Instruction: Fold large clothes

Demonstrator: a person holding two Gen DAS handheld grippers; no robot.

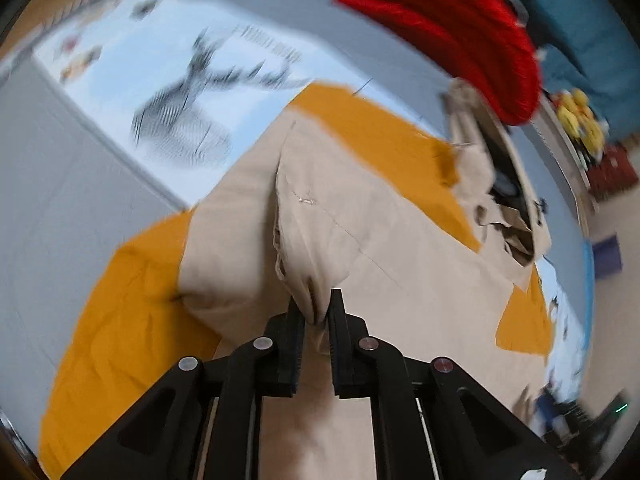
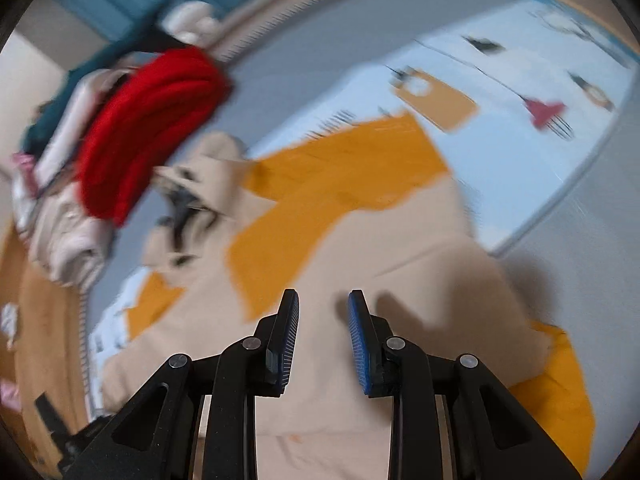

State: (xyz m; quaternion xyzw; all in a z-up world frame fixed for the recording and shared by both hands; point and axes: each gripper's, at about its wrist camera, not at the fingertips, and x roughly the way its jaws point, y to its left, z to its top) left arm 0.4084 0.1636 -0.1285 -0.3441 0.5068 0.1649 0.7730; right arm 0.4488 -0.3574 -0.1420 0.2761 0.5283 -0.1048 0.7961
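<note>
A grey-blue padded mat with a pale blue printed panel [image 1: 120, 80] covers the surface, both views blurred by motion. Spread across it lies a big beige cloth garment with mustard-yellow panels [image 1: 400, 240], flat for the most part, with 1 ridge of beige fabric pulled up into a peak toward the left wrist camera. A heap of other clothes sits at the far edge of the mat, topped by a thick red knitted piece [image 1: 460, 28], with pale folded items [image 2: 68, 240] beneath it in the right wrist view. The left claw [image 1: 316, 312] is narrow, its 2 black fingers pinching that raised beige fold. The right claw [image 2: 324, 312] stands partly apart above flat beige fabric, nothing between its blue-ribbed pads [image 2: 360, 344].
</note>
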